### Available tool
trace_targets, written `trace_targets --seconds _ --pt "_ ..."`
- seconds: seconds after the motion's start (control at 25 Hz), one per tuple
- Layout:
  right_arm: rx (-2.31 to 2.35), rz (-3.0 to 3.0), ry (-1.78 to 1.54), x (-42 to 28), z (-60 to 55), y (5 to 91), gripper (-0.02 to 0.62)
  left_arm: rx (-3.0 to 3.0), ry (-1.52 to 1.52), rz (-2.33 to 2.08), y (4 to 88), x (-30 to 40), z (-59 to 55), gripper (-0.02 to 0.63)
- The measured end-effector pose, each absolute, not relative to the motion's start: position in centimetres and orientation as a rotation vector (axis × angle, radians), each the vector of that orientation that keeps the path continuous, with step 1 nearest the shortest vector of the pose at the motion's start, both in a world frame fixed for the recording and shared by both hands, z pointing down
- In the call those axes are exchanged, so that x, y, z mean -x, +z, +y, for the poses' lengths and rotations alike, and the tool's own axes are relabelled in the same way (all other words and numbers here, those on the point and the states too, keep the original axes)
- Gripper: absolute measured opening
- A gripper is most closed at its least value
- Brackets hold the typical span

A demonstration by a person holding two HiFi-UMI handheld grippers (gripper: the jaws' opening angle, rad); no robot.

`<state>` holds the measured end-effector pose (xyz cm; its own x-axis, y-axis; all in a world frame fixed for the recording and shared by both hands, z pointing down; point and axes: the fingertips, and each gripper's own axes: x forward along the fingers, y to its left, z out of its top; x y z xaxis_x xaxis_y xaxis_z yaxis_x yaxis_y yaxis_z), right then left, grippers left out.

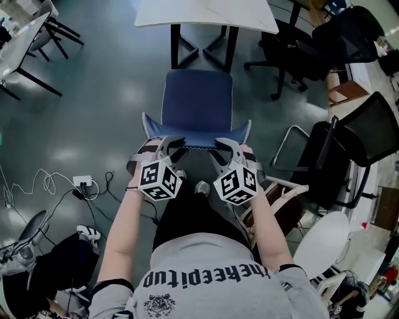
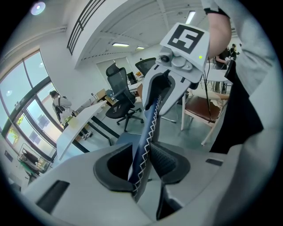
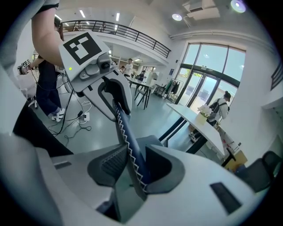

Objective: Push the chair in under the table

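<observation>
The blue chair (image 1: 197,99) stands in front of me, its seat facing the white table (image 1: 206,14) at the top of the head view. The front of the seat is near the table's black legs. White stitching runs along the backrest's top edge (image 1: 197,138). My left gripper (image 1: 166,144) is shut on the left part of that edge and my right gripper (image 1: 225,146) on the right part. In the left gripper view the stitched backrest edge (image 2: 146,132) is between the pads of the left gripper (image 2: 142,164). The right gripper view shows the same backrest edge (image 3: 126,139) inside the right gripper (image 3: 132,170).
Black office chairs (image 1: 305,47) stand at the right of the table and a mesh-backed one (image 1: 368,134) further right. A wooden chair (image 1: 283,196) and a white chair (image 1: 324,240) are close by my right arm. A power strip with cables (image 1: 82,182) lies on the floor at left.
</observation>
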<state>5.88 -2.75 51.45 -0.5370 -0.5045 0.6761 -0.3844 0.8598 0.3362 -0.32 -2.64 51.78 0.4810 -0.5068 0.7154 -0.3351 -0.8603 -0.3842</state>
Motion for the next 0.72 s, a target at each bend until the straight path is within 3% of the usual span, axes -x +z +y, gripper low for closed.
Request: trace_targets --seconds 0.72 --pt "-0.66 -2.196 -0.171 -5.4 -8.4 51.4 0.138 2.533 -1.313 0.711 51.7 0.8 -8.3 0.13"
